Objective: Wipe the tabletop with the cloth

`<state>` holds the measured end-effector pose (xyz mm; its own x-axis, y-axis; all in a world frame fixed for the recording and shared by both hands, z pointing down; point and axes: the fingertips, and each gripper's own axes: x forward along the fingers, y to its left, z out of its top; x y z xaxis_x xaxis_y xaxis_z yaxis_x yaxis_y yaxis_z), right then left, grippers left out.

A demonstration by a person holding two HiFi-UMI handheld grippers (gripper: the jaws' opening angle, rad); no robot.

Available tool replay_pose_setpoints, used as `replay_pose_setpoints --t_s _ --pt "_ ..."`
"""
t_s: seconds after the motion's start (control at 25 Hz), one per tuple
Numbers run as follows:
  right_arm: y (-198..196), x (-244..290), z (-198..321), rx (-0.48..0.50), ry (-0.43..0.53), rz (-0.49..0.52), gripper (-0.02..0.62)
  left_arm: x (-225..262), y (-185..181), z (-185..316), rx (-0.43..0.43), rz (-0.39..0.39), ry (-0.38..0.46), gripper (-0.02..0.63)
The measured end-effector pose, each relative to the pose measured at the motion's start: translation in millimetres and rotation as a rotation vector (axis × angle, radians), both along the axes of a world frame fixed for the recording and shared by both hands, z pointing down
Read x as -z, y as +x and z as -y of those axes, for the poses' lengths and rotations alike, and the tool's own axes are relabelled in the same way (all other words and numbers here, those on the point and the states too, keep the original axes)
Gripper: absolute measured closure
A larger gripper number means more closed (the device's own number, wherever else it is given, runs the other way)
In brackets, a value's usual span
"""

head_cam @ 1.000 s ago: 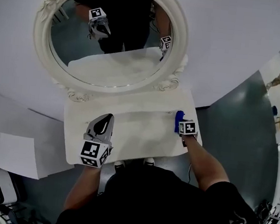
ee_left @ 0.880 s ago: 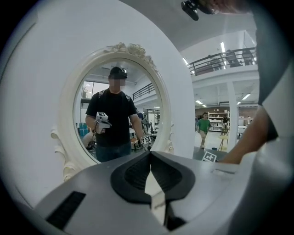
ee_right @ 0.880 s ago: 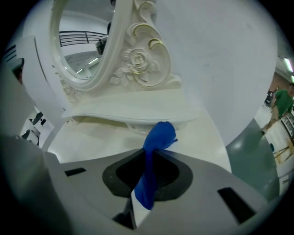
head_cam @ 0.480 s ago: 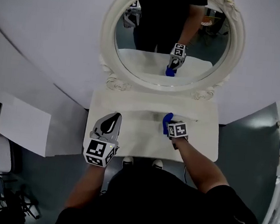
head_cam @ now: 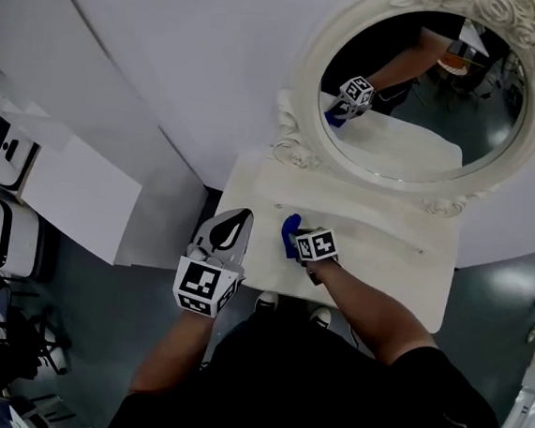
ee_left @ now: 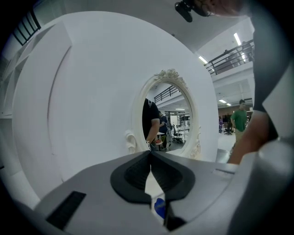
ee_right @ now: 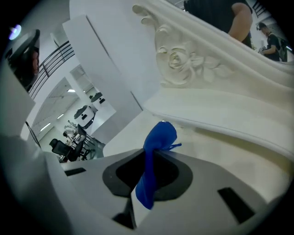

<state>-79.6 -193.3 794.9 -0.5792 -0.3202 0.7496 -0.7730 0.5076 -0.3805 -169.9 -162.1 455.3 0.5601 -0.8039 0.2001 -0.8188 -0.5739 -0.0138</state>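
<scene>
1. A white bench is seen against a white wall. An oval mirror in a carved white frame is stood at its far edge.
2. The blue cloth is found over the left part of the bench, toward the near edge. It is gripped there by the right claw.
3. In the right gripper view the right claw is shown clenched on the cloth. The fabric is pinched between the two jaws, and a bunched end is pushed out past the tips over the bench.
4. Whether that end is pressed on the surface cannot be told.
5. The left claw is held at the bench's near left corner, just left of the cloth and apart from it.
6. In the left gripper view the left claw is shown with its jaws drawn together at the tips. Nothing is gripped between them, and they are pointed toward the mirror.
7. A small patch of the blue cloth is glimpsed through the gap below those jaws.
8. The right claw's marker cube and the cloth are seen reflected in the mirror glass in the head view.
9. White panels are seen by the wall left of the bench, above a dark grey floor.
</scene>
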Motion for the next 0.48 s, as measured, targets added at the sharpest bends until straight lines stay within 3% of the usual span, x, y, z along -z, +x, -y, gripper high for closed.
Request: replay_pose_setpoints --t_s 0.24,0.48 --pt "-111 2 -14 0.140 -0.028 0.096 0.558 -4 -43 -3 0.050 0.010 -0.011 0.595" --pt "-197 -1 -30 0.242 -0.047 0.155 0.557 -12 -83 -3 0.092 0.019 -0.035 0.595"
